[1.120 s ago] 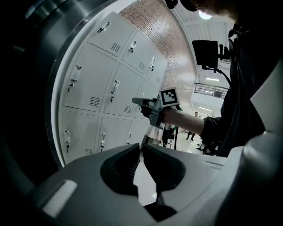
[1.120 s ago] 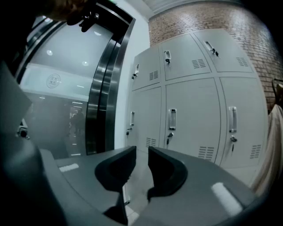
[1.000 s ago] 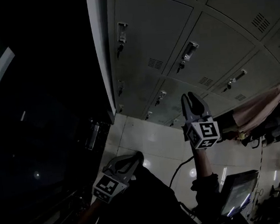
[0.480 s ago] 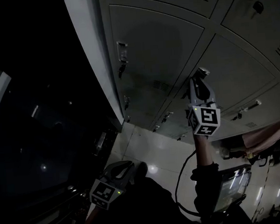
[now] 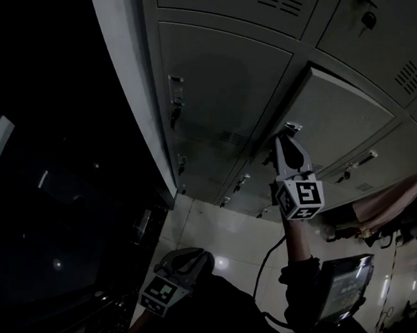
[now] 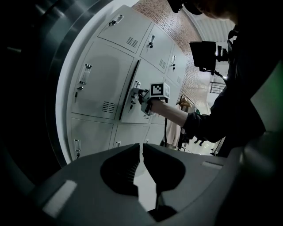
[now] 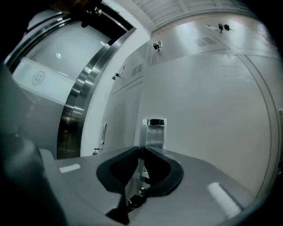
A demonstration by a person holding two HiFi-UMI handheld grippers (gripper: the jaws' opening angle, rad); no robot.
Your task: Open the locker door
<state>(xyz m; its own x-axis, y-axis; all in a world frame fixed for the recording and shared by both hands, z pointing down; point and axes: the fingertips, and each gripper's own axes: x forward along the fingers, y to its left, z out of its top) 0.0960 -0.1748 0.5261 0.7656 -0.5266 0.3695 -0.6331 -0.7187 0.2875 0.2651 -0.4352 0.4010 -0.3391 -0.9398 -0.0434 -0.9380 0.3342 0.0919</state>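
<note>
Working outward from the body: the left tool [image 6: 141,149] hung low beside the person's waist, over the pale floor [image 5: 219,211]. Its jaws were pressed together to a hairline slit with nothing between them, so it took no part in this step. The right tool [image 7: 139,151] was raised on an outstretched forearm and clenched on the latch handle [image 7: 155,131] of the locker door [image 5: 348,112], the jaws pinching the metal tab just below its chrome top. That door sat in the second column from the end of the grey bank. A dark gap ran down its latch-side edge against the neighbouring locker [image 5: 217,90], so it stood slightly ajar, not flush. Judgement: the step in hand was the pull itself, with the latch apparently free, the door open only a crack and most of the swing left to do. The next move would call for a firm pinch and for drawing the handle back along an arc about the hinge, presumably on the far edge, not straight out, or the thin tab could slip from the pads. The left tool was not needed unless the door edge wanted catching.
</note>
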